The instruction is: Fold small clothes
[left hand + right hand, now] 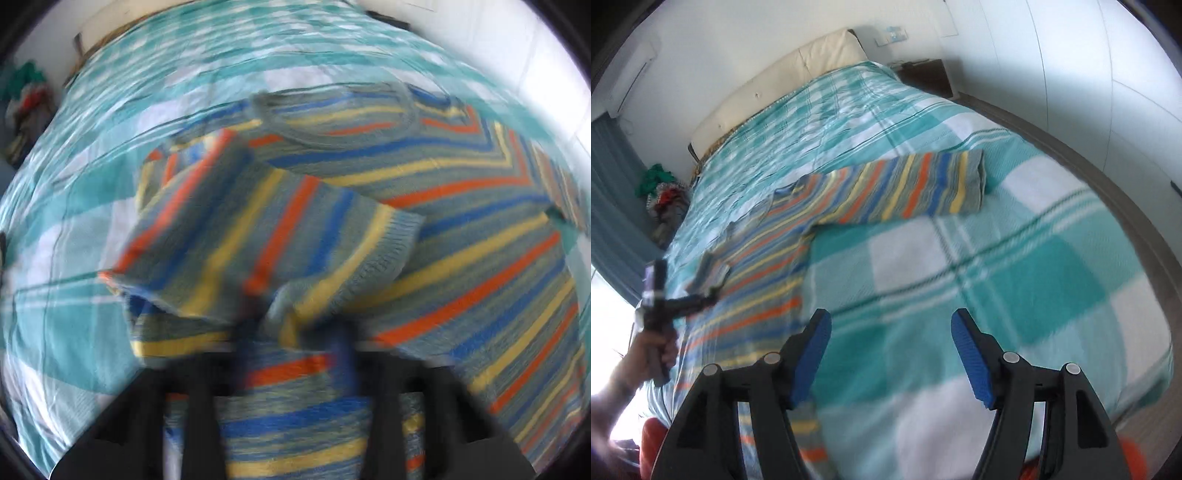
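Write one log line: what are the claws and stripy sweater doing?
left claw: shut on sleeve | right claw: open, empty | sweater: on bed

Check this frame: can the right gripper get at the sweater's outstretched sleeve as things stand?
Probably yes. The right gripper stands open and empty over the checked bedspread, and the sleeve lies flat ahead with nothing between them. The left gripper is off at the sweater's other side.
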